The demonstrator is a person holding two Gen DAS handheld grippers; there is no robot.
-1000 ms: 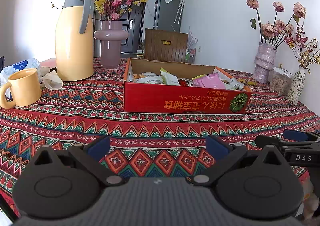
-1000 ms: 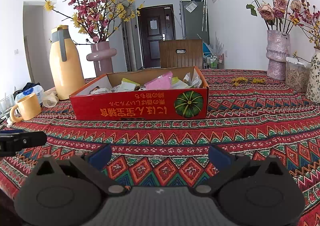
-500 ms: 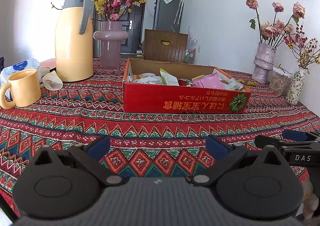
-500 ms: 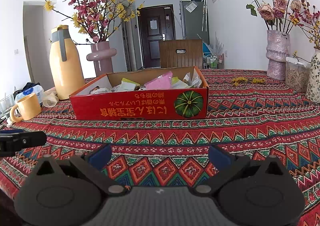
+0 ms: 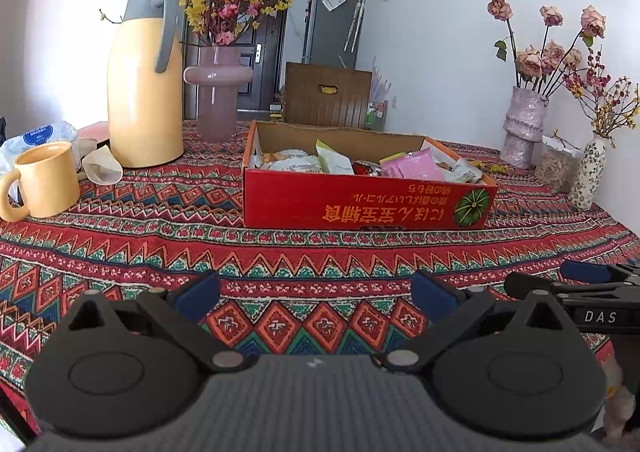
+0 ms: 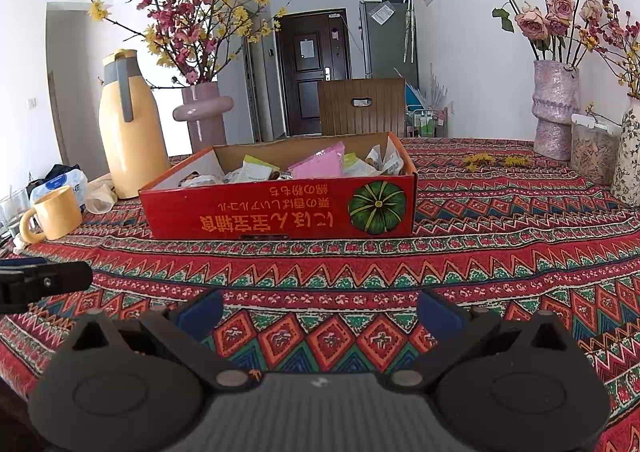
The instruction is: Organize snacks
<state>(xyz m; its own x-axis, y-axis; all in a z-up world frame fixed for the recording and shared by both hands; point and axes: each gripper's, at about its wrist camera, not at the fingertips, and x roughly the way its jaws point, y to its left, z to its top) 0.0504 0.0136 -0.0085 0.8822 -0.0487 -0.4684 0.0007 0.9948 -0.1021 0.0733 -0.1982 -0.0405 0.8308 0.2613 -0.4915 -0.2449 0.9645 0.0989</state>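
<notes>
Snack box (image 5: pixel 360 204) well beyond both grippers' fingers (image 5: pixel 198 290); left, right spread wide, holding nothing.

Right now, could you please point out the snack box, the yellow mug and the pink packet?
snack box (image 6: pixel 280 212), right wrist view, red front wall.
yellow mug (image 5: pixel 50 180), left wrist view, side of the body.
pink packet (image 6: pixel 318 166), right wrist view, flat face.

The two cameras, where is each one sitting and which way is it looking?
Left wrist: sits on the left gripper, low over the tablecloth, facing the red box; its open fingers show, and the right gripper at the right edge.
Right wrist: sits on the right gripper, facing the box; its open fingers show, and the left gripper at the left edge.
Shared: box, jug, mug.
</notes>
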